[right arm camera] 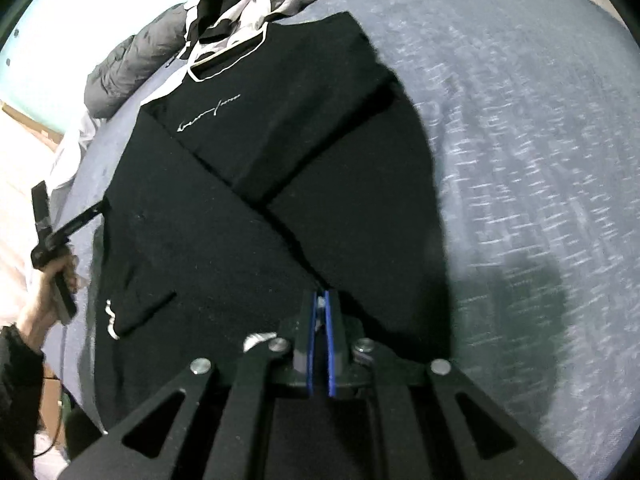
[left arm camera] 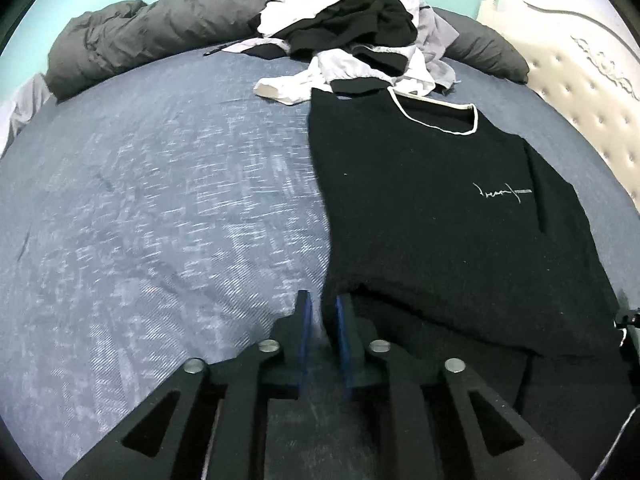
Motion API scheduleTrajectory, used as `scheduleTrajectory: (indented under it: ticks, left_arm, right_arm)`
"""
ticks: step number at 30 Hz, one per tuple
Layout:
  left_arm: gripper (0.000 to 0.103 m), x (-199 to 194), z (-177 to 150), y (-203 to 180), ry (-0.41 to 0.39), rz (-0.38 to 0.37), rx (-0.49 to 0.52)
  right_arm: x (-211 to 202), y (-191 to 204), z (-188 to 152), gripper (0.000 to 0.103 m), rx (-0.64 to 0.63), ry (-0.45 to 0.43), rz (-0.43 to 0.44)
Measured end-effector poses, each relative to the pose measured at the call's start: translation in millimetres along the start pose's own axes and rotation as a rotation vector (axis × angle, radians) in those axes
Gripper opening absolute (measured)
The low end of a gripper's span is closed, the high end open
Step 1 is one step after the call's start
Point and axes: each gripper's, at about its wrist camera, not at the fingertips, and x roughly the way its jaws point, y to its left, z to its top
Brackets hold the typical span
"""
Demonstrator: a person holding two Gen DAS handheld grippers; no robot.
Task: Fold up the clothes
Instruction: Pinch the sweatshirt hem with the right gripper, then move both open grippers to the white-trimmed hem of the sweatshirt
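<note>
A black shirt [left arm camera: 440, 220] with a white-trimmed collar and small white script lies flat on the blue bed sheet [left arm camera: 160, 200]. My left gripper [left arm camera: 323, 308] is at its lower left corner, jaws slightly apart, with sheet showing between the blue pads. In the right wrist view the shirt [right arm camera: 240, 220] has one side folded diagonally across its front. My right gripper [right arm camera: 320, 296] is shut on the shirt's black fabric at the near end of that fold. The left gripper [right arm camera: 105, 202], held by a hand [right arm camera: 48, 292], touches the shirt's far edge.
A pile of black, white and grey clothes [left arm camera: 352, 28] lies just beyond the collar. A grey duvet [left arm camera: 132, 36] is bunched at the far left and a grey pillow [left arm camera: 488, 52] rests against the white tufted headboard [left arm camera: 580, 60]. Bare sheet [right arm camera: 520, 120] stretches on both sides.
</note>
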Motion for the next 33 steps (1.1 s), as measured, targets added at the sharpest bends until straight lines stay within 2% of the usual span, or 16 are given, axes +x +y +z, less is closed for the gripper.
scheduleTrajectory:
  ticks: [2,5,7,12,16,21,24,25,29,33]
  left_arm:
    - [0.02,-7,-1,-2,-0.001,0.019,0.011]
    - [0.022,-19,-3,-7,-0.007,0.059,0.042]
    - [0.031,-27,-4,-13,-0.011,0.079,0.065]
    - [0.034,-47,-7,-39,-0.021,0.02,0.097]
    - [0.034,-62,-17,-49,-0.018,-0.006,0.098]
    - [0.034,-80,-32,-55,-0.009,-0.021,0.099]
    - [0.034,-91,-42,-57,-0.007,-0.026,0.093]
    - [0.034,-95,-45,-59,-0.007,-0.025,0.095]
    - [0.036,-107,-54,-59,-0.01,-0.035,0.071]
    - [0.04,-114,-65,-58,0.001,-0.044,0.048]
  right_arm:
    - [-9,-2,0,0.004,-0.015,-0.009,-0.04]
    - [-28,-4,5,0.005,-0.003,-0.06,-0.013]
    - [-35,5,10,0.005,-0.018,-0.09,0.017]
    - [-13,45,16,0.005,-0.092,-0.05,0.077]
    - [16,56,-3,0.005,-0.143,0.034,0.005]
    - [16,43,-27,0.005,-0.152,0.072,-0.054]
    - [4,39,-30,0.005,-0.135,0.053,-0.063]
    - [-4,41,-27,0.005,-0.121,0.025,-0.028]
    - [-13,59,-13,0.005,-0.136,-0.035,0.007]
    - [7,73,-5,0.005,-0.169,-0.026,-0.042]
